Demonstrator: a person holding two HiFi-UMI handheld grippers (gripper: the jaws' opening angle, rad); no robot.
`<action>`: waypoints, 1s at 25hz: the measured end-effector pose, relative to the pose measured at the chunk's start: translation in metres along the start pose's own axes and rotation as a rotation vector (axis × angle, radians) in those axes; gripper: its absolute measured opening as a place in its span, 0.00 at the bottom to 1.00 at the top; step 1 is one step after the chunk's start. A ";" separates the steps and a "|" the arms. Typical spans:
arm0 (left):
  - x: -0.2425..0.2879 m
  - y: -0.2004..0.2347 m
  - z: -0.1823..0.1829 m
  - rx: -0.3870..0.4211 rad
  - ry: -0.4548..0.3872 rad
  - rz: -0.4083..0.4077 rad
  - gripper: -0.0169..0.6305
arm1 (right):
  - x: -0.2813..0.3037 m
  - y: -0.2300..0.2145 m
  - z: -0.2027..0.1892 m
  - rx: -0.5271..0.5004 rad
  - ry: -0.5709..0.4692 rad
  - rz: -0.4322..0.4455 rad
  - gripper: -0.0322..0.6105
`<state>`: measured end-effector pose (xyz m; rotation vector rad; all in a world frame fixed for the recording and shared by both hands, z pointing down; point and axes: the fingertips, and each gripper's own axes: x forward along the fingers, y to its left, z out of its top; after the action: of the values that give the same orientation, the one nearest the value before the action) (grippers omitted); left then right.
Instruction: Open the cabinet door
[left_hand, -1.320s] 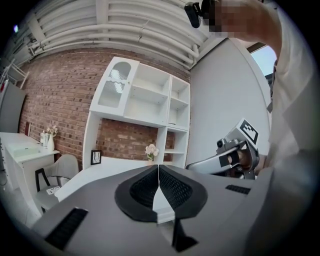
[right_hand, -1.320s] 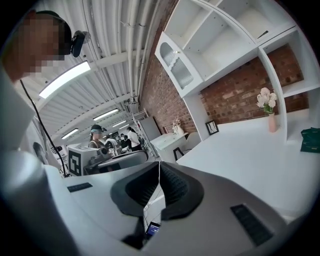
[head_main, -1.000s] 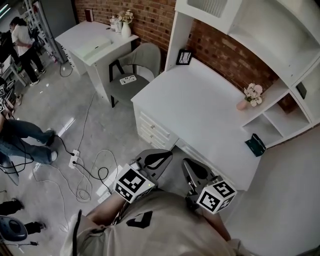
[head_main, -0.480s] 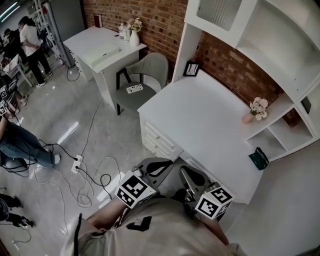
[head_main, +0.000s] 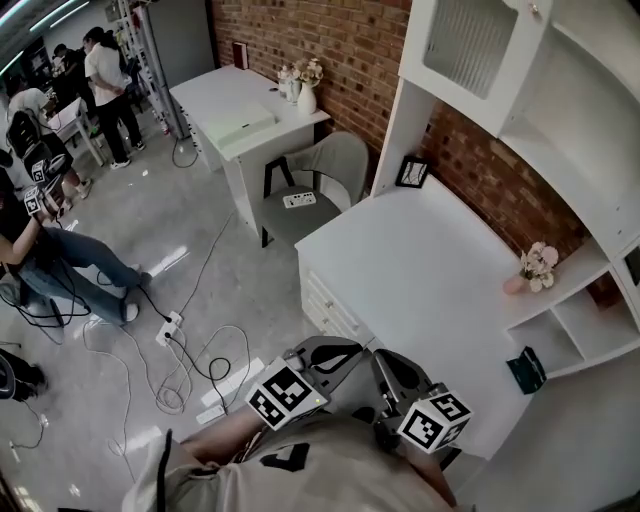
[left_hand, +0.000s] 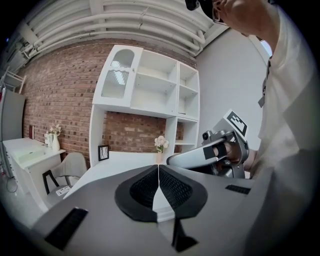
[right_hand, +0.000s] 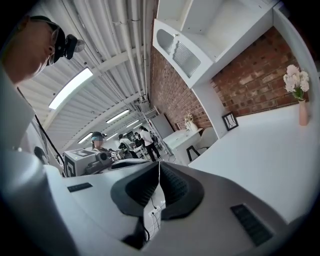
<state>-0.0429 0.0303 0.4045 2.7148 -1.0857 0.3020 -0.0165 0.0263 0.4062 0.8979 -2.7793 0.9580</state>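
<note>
Cabinet door (head_main: 468, 45) shut; left gripper (left_hand: 158, 169), right gripper (right_hand: 159, 165) — jaws together (empty).

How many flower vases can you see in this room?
2. A white vase stands on the far desk by the brick wall. A pink vase stands at the back of the near desk. Others may be hidden.

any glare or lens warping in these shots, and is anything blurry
Head view: wide-angle bend tilts the tall white shelf unit; a glare streak lies on the glossy grey floor. Left gripper view: fisheye circle with black corners, red brick wall curved. Right gripper view: same fisheye; the long ceiling strip light blows out white.
</note>
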 end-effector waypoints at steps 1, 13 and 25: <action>0.005 -0.001 0.002 0.003 0.002 0.005 0.05 | -0.001 -0.005 0.003 0.005 -0.001 0.008 0.09; 0.052 -0.001 0.028 0.015 0.014 0.114 0.05 | -0.005 -0.042 0.040 0.001 0.027 0.129 0.09; 0.109 -0.008 0.037 0.011 0.008 0.191 0.05 | -0.030 -0.096 0.057 -0.018 0.053 0.172 0.09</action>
<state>0.0444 -0.0453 0.3964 2.6200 -1.3482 0.3488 0.0681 -0.0523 0.4050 0.6297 -2.8509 0.9618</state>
